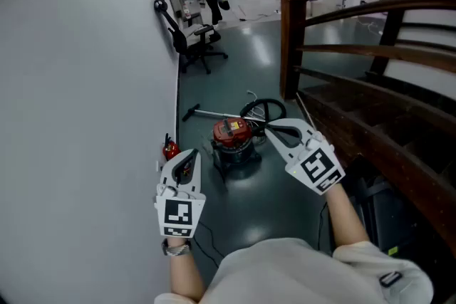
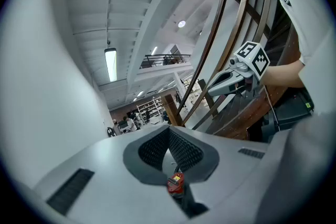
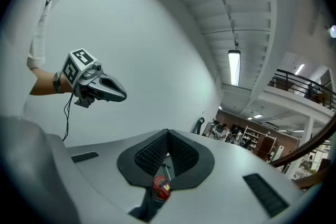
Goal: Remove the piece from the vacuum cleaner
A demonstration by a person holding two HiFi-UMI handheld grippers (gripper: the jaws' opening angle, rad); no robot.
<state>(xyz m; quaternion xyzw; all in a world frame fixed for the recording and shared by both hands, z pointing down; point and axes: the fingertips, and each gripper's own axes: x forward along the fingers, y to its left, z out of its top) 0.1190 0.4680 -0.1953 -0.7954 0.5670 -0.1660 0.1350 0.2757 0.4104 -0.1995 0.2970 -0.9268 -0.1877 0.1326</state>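
Head view: all fingers point(image 1: 188, 163) point(image 1: 283, 130) together, empty

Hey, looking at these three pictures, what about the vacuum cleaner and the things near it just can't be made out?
Vacuum cleaner, head view: too small to tell which piece detaches.
Gripper views: the shut jaws of the left gripper and right gripper hide all but a red sliver of it.
Small red object by the wall, head view: too small to identify.
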